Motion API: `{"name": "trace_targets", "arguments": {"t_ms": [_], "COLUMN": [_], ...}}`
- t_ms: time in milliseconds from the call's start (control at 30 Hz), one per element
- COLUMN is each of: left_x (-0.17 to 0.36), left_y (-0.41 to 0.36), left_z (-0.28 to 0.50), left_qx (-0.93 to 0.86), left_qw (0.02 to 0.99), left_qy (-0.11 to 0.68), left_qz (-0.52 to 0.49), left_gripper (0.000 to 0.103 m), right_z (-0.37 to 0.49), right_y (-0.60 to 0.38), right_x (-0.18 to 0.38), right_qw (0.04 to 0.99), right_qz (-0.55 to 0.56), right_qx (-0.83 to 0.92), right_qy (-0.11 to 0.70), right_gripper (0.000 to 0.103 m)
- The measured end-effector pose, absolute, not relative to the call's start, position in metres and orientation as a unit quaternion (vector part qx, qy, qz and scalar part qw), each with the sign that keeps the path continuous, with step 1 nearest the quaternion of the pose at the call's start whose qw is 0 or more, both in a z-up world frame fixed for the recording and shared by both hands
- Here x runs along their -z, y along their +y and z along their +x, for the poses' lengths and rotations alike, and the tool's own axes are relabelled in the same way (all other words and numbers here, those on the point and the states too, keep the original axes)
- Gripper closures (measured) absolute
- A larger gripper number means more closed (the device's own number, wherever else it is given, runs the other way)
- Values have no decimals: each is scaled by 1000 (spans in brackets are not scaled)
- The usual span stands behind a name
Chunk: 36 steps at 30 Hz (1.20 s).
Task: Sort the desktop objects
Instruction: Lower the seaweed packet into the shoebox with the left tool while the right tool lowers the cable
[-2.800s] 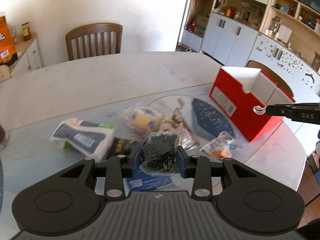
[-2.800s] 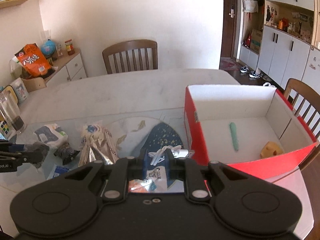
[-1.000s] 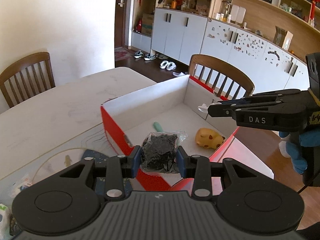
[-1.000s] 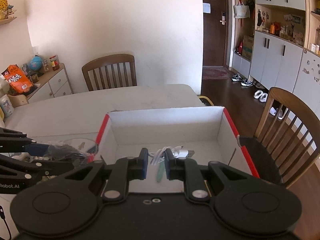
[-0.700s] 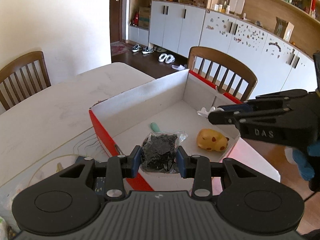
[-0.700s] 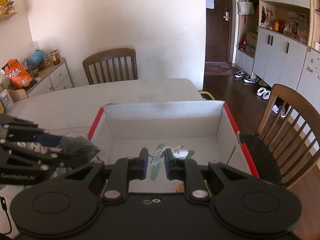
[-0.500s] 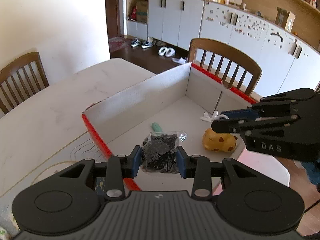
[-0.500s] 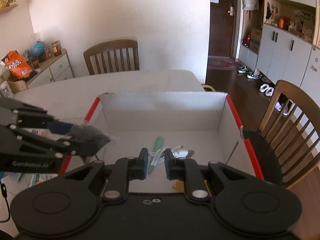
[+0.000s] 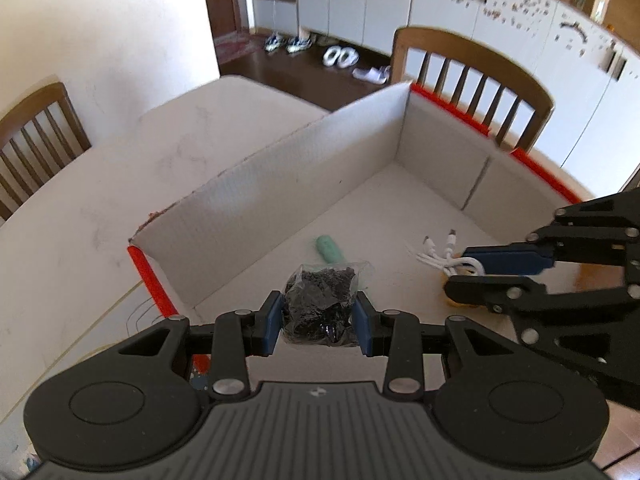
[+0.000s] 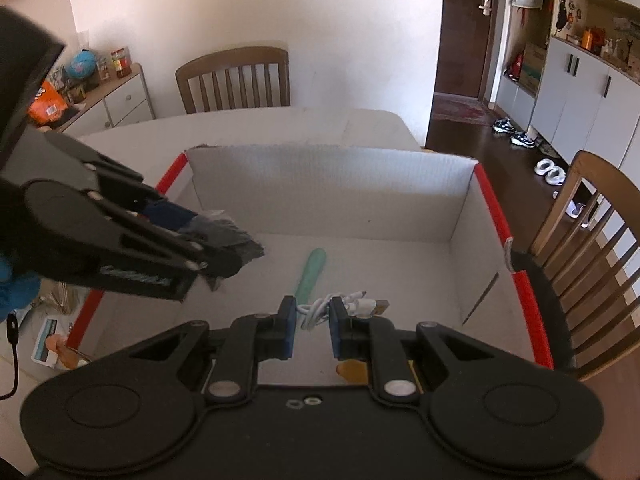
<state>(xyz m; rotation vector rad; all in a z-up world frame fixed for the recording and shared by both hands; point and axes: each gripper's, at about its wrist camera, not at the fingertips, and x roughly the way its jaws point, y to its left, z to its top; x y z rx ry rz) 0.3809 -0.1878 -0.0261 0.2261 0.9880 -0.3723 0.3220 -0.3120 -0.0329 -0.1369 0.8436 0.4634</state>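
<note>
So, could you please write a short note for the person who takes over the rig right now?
Left gripper: shut on the clear bag of black bits, held over the red box.
Right gripper: shut on the white cable, also over the box.
Already inside: green stick, yellow toy.
Left to do: release both into the box. Packets are beside the box on the table.

Your right gripper [image 10: 312, 330] pinches a white cable [image 10: 340, 306] above the red-edged box [image 10: 328, 196]. Just ahead of its fingertips a green pen [image 10: 314, 274] lies on the box floor. To its left, your left gripper [image 10: 208, 258] holds a dark bag [image 10: 232, 240].
</note>
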Motion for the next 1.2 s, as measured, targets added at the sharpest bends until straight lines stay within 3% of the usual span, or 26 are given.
{"name": "trace_targets", "arguments": {"t_ms": [1033, 1200], "left_x": [68, 70], "left_y": [-216, -217], "left_z": [401, 403], "left_qx": [197, 200], "left_qw": [780, 772], "left_qy": [556, 564], "left_qz": [210, 213], "left_gripper": [67, 66], "right_z": [341, 341], "right_y": [-305, -305], "right_x": [59, 58], "right_qw": [850, 847], "right_qz": [-87, -88], "right_qx": [-250, -253], "right_qy": [455, 459], "right_gripper": [87, 83]}}
